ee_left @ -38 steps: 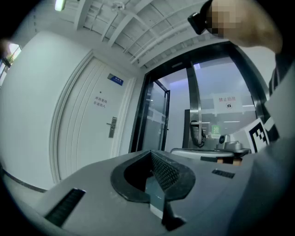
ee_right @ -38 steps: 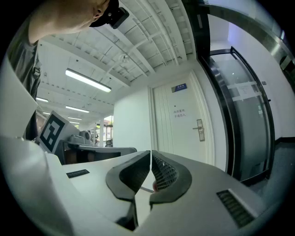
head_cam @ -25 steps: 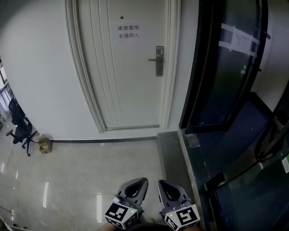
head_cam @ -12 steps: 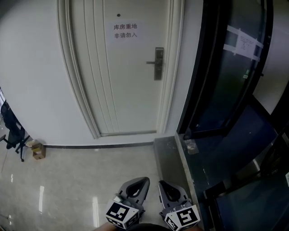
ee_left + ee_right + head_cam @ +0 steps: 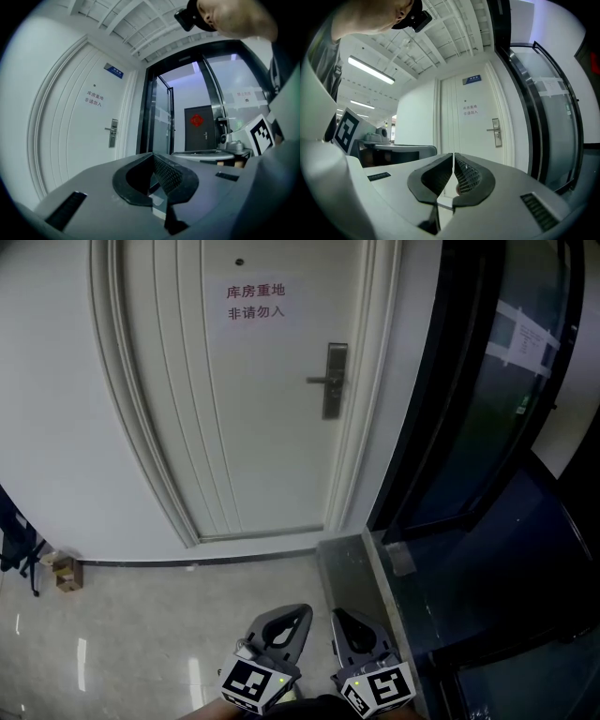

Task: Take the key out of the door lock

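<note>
A white door (image 5: pixel 262 409) stands ahead, with a metal lock plate and lever handle (image 5: pixel 334 381) on its right side; these also show in the left gripper view (image 5: pixel 112 132) and the right gripper view (image 5: pixel 497 131). The key is too small to make out. Both grippers are held low near the bottom of the head view, far from the lock. The left gripper (image 5: pixel 301 609) has its jaws together with nothing between them, and its closed tips (image 5: pixel 153 155) point towards the doorway. The right gripper (image 5: pixel 336 614) is shut and empty too, its tips (image 5: pixel 453 154) aimed at the door.
A paper sign (image 5: pixel 255 301) hangs on the door. Black-framed glass doors (image 5: pixel 487 427) fill the right side, with a metal threshold strip (image 5: pixel 345 568) at their foot. A small cardboard box (image 5: pixel 64 573) and an office chair (image 5: pixel 14 554) stand at the far left on the glossy floor.
The head view has moved closer to the door, which looks larger. The chair and box have slid towards the left edge. Both grippers keep their place and stay shut.
</note>
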`<state>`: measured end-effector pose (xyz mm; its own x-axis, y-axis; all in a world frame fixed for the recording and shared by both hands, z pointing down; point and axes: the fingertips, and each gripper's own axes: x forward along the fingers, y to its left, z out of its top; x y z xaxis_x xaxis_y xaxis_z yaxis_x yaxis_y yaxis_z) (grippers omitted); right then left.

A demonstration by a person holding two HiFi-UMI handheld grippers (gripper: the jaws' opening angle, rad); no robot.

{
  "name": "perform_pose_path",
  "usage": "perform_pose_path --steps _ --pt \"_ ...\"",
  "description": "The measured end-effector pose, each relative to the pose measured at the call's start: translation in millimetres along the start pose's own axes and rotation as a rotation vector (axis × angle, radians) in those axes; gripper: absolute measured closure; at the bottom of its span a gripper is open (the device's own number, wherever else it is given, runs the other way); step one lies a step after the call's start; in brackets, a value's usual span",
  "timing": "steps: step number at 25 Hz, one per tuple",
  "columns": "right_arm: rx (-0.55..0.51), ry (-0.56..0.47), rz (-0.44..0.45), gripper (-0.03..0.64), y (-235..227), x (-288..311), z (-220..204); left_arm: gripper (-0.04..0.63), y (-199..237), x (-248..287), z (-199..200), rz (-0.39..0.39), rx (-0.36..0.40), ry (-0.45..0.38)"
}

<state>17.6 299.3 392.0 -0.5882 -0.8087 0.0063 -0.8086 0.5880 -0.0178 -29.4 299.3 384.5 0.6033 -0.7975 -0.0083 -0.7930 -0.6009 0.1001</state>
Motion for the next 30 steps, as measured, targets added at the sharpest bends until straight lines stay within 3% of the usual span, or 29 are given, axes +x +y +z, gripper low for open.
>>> perform_pose_path --steps 12,17,25,30 --pt "0.011 0.017 -0.014 0.6 -57 94 -3 0.591 71 77 -3 -0.018 -0.025 0.019" --pt "0.012 0.004 0.013 0.6 -92 139 1 0.591 100 120 3 0.013 -0.017 0.012" --pt "0.009 0.006 0.049 0.6 -172 207 18 0.591 137 208 19 0.061 -0.02 0.01" --pt "-0.046 0.013 0.059 0.6 -230 252 24 0.591 156 261 25 0.087 -0.02 -0.003"
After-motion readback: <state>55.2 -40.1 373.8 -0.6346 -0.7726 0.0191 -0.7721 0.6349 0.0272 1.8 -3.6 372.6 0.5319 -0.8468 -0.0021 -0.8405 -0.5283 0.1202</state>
